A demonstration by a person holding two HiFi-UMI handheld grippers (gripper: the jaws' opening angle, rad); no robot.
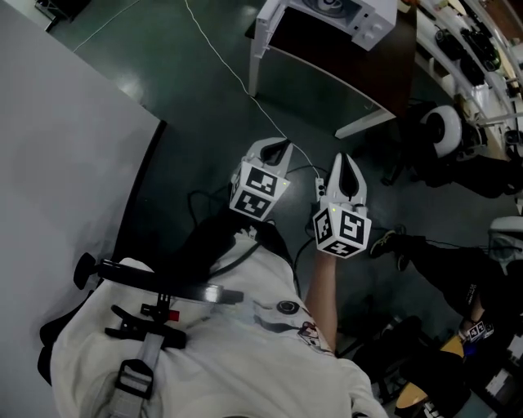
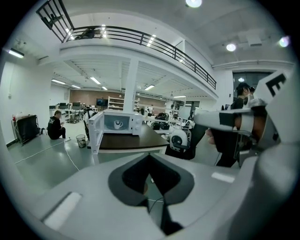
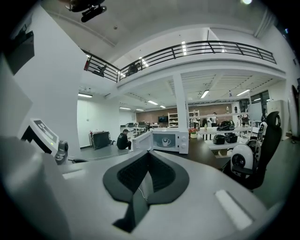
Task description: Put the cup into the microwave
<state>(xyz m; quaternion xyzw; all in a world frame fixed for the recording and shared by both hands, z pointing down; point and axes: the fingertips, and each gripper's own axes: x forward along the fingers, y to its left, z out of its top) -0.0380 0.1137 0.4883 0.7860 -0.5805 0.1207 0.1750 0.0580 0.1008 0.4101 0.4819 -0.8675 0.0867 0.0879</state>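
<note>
The white microwave (image 1: 359, 18) stands on a dark-topped table (image 1: 343, 69) at the top of the head view, far from both grippers. Its door (image 2: 96, 132) hangs open to the left. A white cup (image 2: 117, 124) sits inside the cavity, and the right gripper view also shows the cup (image 3: 166, 140) there. My left gripper (image 1: 279, 148) and right gripper (image 1: 345, 160) are held side by side close to the person's chest, above the floor. Each has its jaws together with nothing between them: left gripper (image 2: 150, 158), right gripper (image 3: 147, 155).
A white cable (image 1: 221, 57) runs across the dark floor towards the table. A black and white chair (image 1: 445, 131) stands right of the table. A grey partition (image 1: 65, 147) lies at the left. A person (image 2: 56, 126) sits on the floor beside a bin (image 2: 80, 140).
</note>
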